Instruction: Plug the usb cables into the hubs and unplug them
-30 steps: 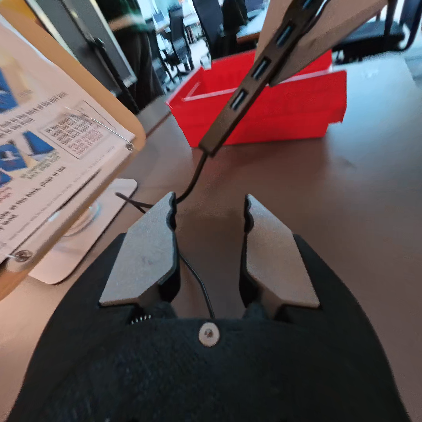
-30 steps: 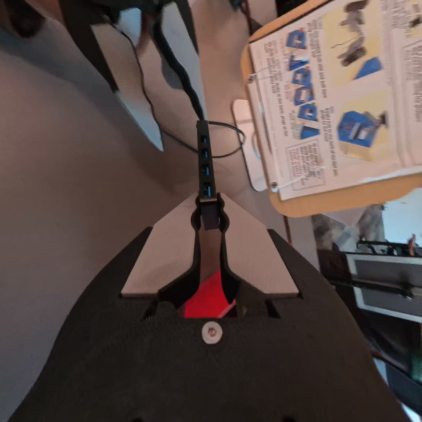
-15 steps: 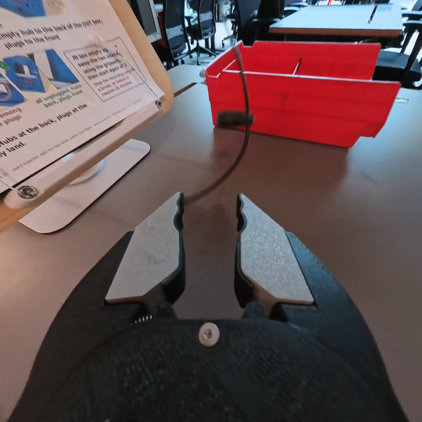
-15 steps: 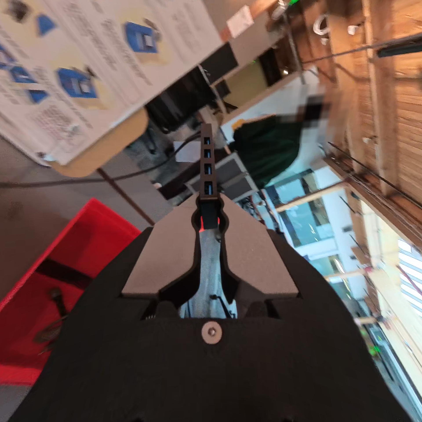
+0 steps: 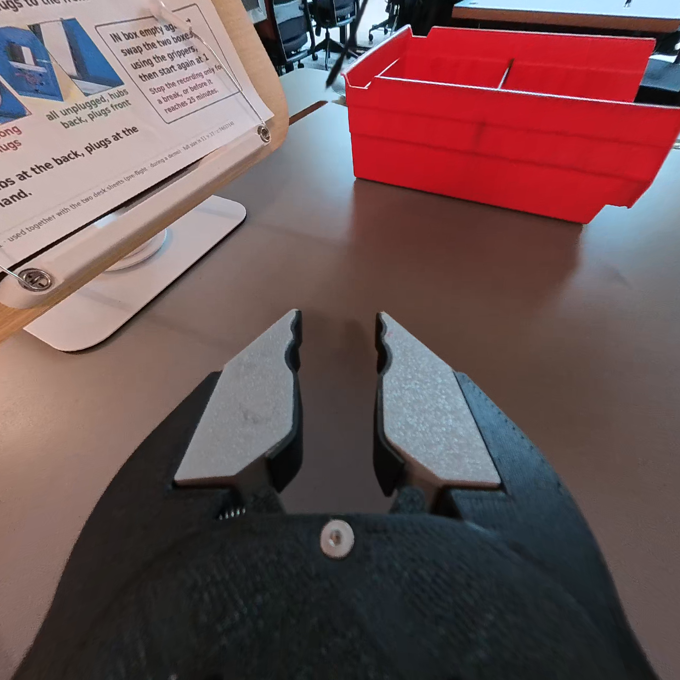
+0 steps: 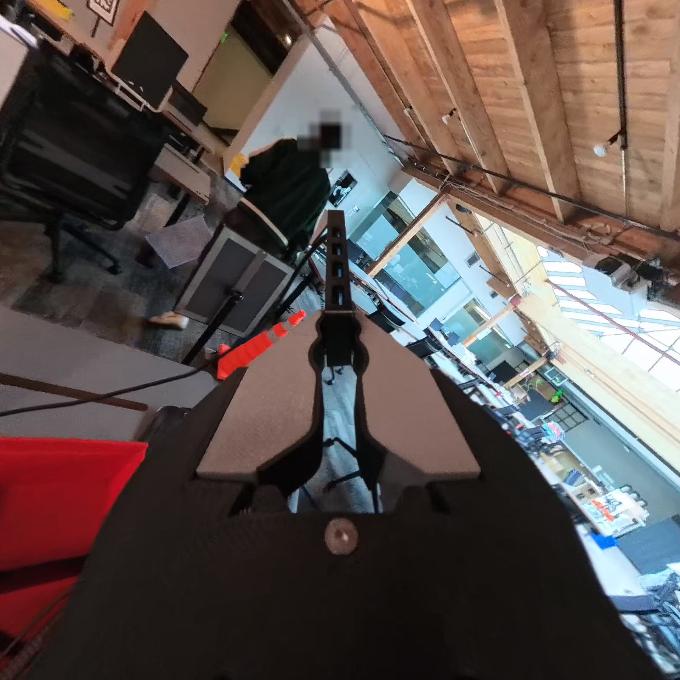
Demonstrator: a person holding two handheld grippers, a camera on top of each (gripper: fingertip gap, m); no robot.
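My right gripper [image 6: 338, 331] is shut on one end of a black USB hub [image 6: 337, 265] with several ports. It holds the hub up in the air, pointing away toward the room and ceiling. The hub's thin black cable [image 6: 110, 393] trails off to the left. In the left wrist view a blurred piece of that cable [image 5: 346, 48] hangs above the red bin [image 5: 507, 147]. My left gripper [image 5: 338, 331] is open and empty, low over the brown table [image 5: 404, 257]. No plug is between its fingers.
The red bin has a divider and stands on the table at the back right; its corner shows in the right wrist view [image 6: 55, 496]. An instruction sheet on a wooden board with a white stand [image 5: 128, 279] is at the left. A person [image 6: 290, 187] and an orange cone [image 6: 257, 346] are in the room behind. The left gripper's tips are roughly 60 cm from the right gripper's.
My right gripper has swung the hub up from above the table to point at the room and ceiling. The cable has left the space by my left fingers and now hangs above the bin.
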